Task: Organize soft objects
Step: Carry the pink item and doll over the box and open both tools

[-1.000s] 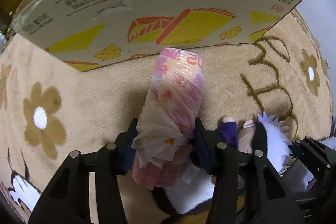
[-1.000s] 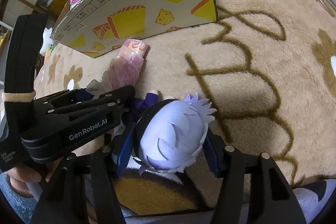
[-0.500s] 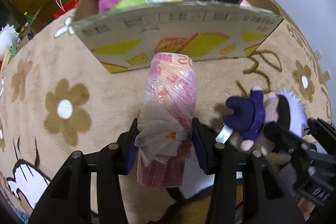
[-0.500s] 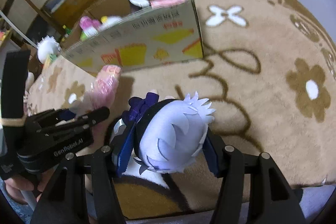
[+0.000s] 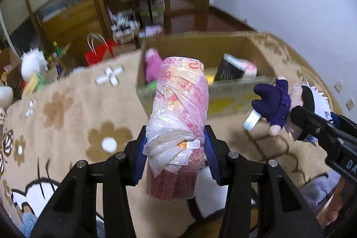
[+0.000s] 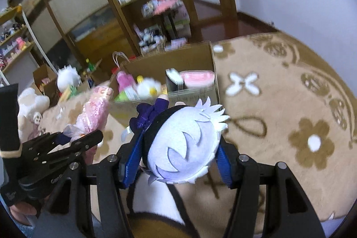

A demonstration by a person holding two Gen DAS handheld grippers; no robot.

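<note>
1. rug tan with flower print, covers the floor; box sits on it, both held items are up in the air above it
2. box open cardboard, ahead of both grippers, already part full: pink toy, dark book-like item, white plush with yellow bits
3. roll pink bundle wrapped in clear plastic, the bigger load, near end clamped in the left gripper, far end sticking out toward the box
4. doll small plush, white spiky hair, dark purple outfit, head squeezed in the right gripper, body and tag dangling forward
5. left gripper: narrow gap, pads pinching the roll through loose plastic
6. right gripper: about half spread, blue pads pressed on both sides of the doll head
7. risk: plastic wrap is slick and bunched, roll could slide out of the pinch on the way over the box wall
8. risk: roll held by one end only, long overhang, may sag or clip the box rim
9. risk: the two grippers are close side by side, could bump over the box opening
10. risk: doll head is soft and round, could pop out; free spot in the box looks tight, item may land on the book and roll out
</note>
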